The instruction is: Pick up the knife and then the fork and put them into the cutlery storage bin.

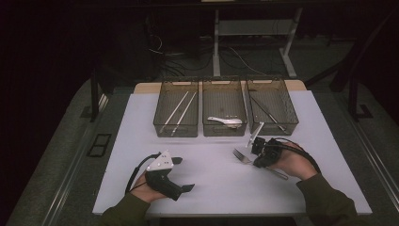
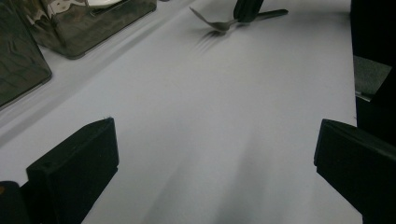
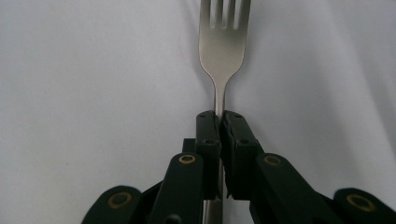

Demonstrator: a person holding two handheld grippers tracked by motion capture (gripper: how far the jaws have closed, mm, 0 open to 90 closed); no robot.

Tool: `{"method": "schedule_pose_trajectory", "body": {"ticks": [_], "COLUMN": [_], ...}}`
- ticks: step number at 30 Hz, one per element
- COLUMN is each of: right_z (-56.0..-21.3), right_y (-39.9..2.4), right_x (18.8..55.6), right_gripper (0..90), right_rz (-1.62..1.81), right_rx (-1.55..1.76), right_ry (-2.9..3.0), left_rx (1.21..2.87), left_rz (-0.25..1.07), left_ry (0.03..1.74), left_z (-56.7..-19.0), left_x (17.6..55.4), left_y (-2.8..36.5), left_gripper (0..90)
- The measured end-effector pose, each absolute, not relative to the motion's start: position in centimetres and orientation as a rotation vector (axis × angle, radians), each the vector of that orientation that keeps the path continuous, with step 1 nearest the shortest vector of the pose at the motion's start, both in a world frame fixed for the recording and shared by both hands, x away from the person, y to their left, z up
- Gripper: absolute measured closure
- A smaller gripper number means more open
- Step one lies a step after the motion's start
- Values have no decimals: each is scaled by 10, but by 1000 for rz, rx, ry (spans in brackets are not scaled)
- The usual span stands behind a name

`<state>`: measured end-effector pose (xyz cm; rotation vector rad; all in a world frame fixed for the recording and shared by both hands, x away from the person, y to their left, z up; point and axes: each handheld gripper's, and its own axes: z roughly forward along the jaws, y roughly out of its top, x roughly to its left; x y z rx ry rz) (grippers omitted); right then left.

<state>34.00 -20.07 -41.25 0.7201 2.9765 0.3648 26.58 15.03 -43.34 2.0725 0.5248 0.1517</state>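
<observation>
Right gripper [image 3: 219, 123] fingers clamped on neck of silver four-tined fork [image 3: 223, 44], low over white surface [image 1: 211, 179] before three bins; left gripper [image 1: 181, 174] fingers spread wide, empty.

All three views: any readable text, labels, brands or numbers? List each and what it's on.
None readable.
Fork: no stamp or brand visible on the side shown.
Right gripper, left gripper: no markings.
Three bins: no labels legible in the high view.
</observation>
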Motion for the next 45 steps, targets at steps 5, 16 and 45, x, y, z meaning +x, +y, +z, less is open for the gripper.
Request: {"method": "schedule_pose_trajectory", "body": {"ticks": [5, 16, 45], "right_z": [-404, -377, -317], "right_y": [-211, -240, -301], "right_x": [342, 345, 390], "right_gripper": [851, 852, 852], "right_rz": [475, 740, 1179], "right_rx": [773, 877, 1116], "right_ry": [2946, 2810, 2348], "left_rx": [2074, 2074, 2069], "left_rz": [153, 152, 154], "left_ry": [523, 524, 526], "left_z": [-433, -433, -434], "left_x": [266, 266, 266], "left_y": [150, 150, 150], "left_gripper": [0, 0, 0]}}
